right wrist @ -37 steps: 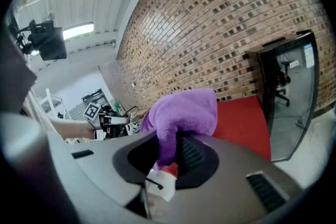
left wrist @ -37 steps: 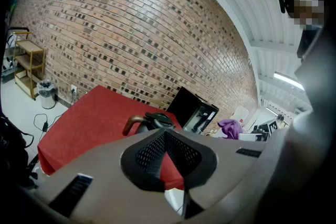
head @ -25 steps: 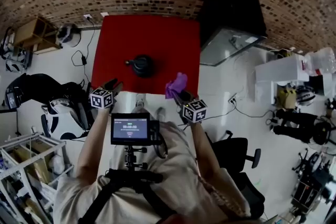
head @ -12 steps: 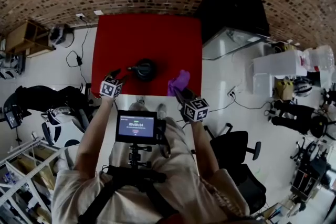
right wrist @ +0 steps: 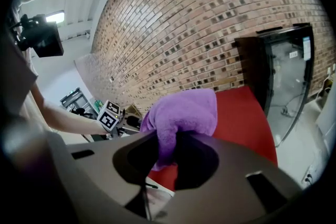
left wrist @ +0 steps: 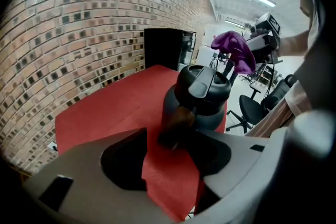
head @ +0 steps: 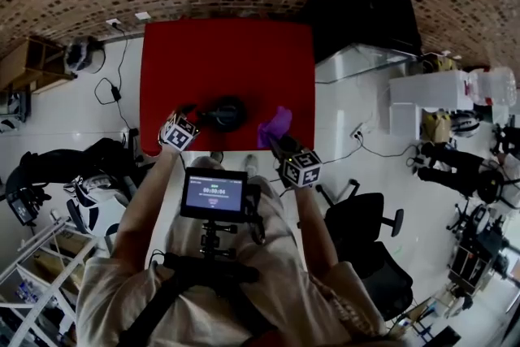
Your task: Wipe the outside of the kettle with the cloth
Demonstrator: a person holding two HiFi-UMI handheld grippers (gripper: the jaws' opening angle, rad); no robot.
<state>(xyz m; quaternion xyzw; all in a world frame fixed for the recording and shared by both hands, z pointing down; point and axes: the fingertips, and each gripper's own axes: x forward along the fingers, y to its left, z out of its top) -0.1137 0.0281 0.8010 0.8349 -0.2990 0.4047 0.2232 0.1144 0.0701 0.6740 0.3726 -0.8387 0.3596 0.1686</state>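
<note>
We find the left gripper (left wrist: 170, 152) with its jaws wide, having just been opening, angled down at the kettle (head: 225, 111). The handle points into the gap, but neither pad presses on it. We judge this to be a reach to steady the body for wiping. The kettle is dark, rounded, smooth and lidded, and stands near the front edge of the red counter (head: 227, 45). The right gripper (right wrist: 168, 155) is clamped on the purple cloth (right wrist: 184, 113), a soft fleecy bunch held near the kettle, not yet touching it.
</note>
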